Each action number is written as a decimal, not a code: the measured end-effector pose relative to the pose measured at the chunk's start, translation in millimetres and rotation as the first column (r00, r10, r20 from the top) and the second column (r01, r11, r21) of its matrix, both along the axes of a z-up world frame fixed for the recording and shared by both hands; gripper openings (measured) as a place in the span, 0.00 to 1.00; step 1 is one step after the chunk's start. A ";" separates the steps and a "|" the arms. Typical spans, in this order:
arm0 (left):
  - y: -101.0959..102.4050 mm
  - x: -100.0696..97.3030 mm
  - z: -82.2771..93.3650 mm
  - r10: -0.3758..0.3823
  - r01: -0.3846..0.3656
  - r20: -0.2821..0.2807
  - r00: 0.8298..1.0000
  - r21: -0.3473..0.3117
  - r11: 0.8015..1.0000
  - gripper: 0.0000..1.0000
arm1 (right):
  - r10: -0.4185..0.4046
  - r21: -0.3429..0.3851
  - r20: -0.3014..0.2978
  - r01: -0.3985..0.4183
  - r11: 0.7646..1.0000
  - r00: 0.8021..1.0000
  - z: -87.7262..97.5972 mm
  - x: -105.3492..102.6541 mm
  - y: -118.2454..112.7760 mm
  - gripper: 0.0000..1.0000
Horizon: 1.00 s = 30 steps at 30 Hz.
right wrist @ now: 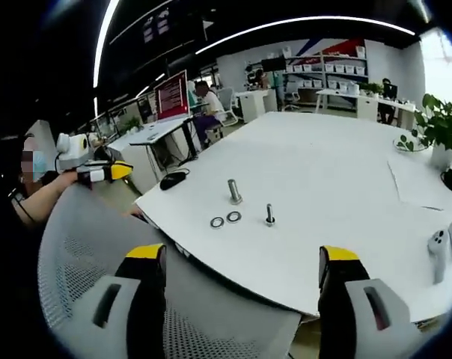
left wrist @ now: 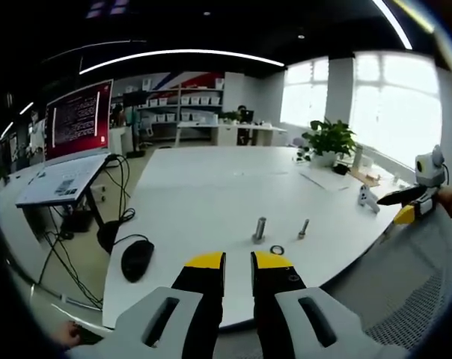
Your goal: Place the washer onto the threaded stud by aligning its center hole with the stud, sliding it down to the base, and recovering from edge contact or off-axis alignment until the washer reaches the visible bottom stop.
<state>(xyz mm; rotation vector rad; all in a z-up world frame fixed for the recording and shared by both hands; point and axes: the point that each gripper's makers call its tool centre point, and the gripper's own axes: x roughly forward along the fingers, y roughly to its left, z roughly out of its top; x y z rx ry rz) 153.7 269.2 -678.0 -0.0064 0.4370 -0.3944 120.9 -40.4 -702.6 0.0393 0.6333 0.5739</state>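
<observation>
Two washers: in the right gripper view, washers (right wrist: 217, 222) and (right wrist: 233, 217) lie flat on the white table (right wrist: 323, 187), just beside each other, near its front edge; the left gripper view shows one washer (left wrist: 277, 250).
Studs: a larger threaded stud (right wrist: 233, 191) stands upright just behind the washers; a smaller stud (right wrist: 269, 215) stands to one side.
Stud axis: vertical, so a washer must come down flat from above.
Left gripper (left wrist: 237, 262): jaws nearly together, holding nothing, hanging over the near table edge, with stud (left wrist: 259, 229) and washer just ahead of the tips.
Right gripper (right wrist: 243, 258): jaws spread wide, empty, back over a mesh chair (right wrist: 76, 262), well short of the washers.
Nearer: the left, by my judgement.
Progress: neither washer picked up, nothing threaded yet.
Other: a black mouse (left wrist: 136, 258) sits off to the side.
</observation>
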 end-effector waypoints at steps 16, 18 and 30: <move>0.8 1.6 3.8 0.007 -0.007 0.023 1.000 -0.004 1.000 0.10 | -0.036 0.039 -0.039 0.037 0.999 0.999 -0.9 -9.3 8.4 0.83; -0.1 2.2 3.5 0.000 0.000 0.021 1.000 -0.004 1.000 0.10 | -0.042 0.034 -0.035 0.044 0.998 0.998 -0.7 -8.2 6.8 0.82; -10.6 1.1 8.9 -0.053 0.054 0.055 0.997 -0.008 0.999 0.24 | -0.055 0.031 -0.112 0.059 0.998 0.992 -13.4 -12.3 3.7 0.80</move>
